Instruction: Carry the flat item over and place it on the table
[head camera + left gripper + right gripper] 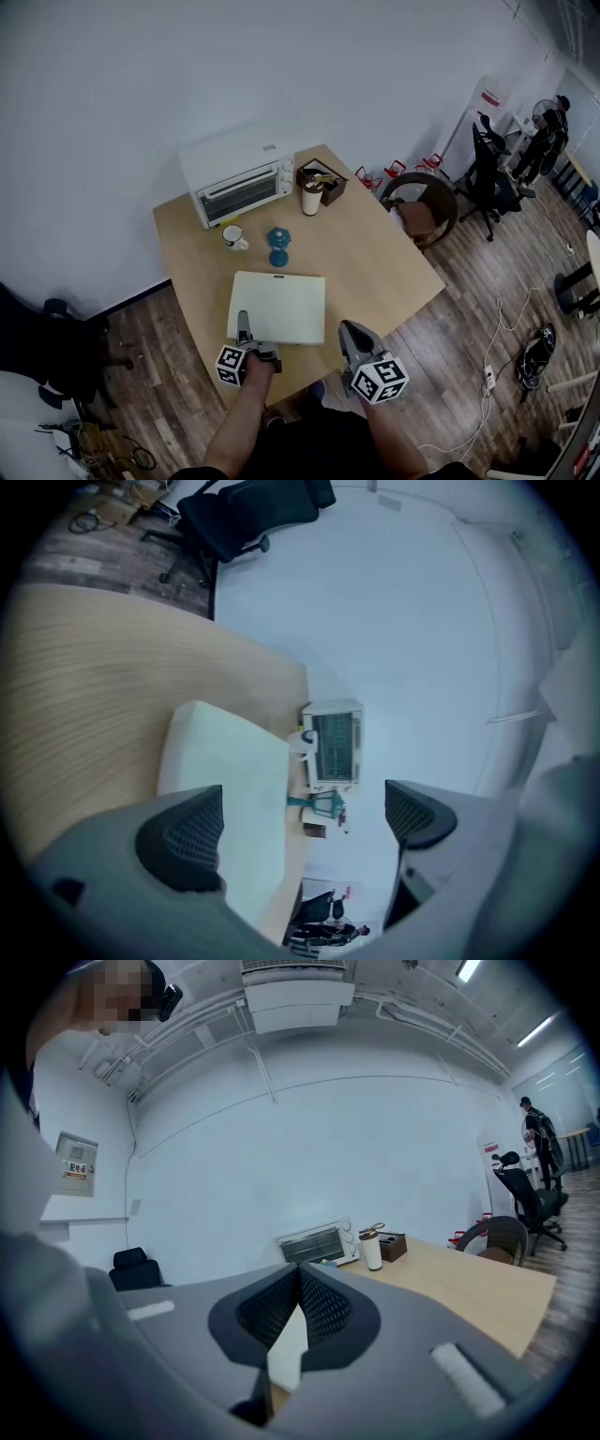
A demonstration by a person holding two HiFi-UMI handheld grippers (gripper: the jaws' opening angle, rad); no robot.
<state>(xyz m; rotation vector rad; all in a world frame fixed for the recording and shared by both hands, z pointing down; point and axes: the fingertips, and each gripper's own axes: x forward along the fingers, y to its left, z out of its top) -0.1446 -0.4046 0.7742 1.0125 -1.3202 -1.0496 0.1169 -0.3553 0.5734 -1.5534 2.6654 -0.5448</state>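
Left hand-held gripper [305, 819] gaping, right hand-held gripper [300, 1302] closed; one board [277, 305], one mug [234, 238].

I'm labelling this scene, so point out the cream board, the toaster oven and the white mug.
cream board [277, 305], head view, middle of its top face.
toaster oven [241, 190], head view, its glass door.
white mug [233, 237], head view, its open top.

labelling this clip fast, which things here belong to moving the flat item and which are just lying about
Part of the job: flat white board, table, left gripper, right gripper.

Just lying about: toaster oven, mug, blue ornament, tumbler, brown box.
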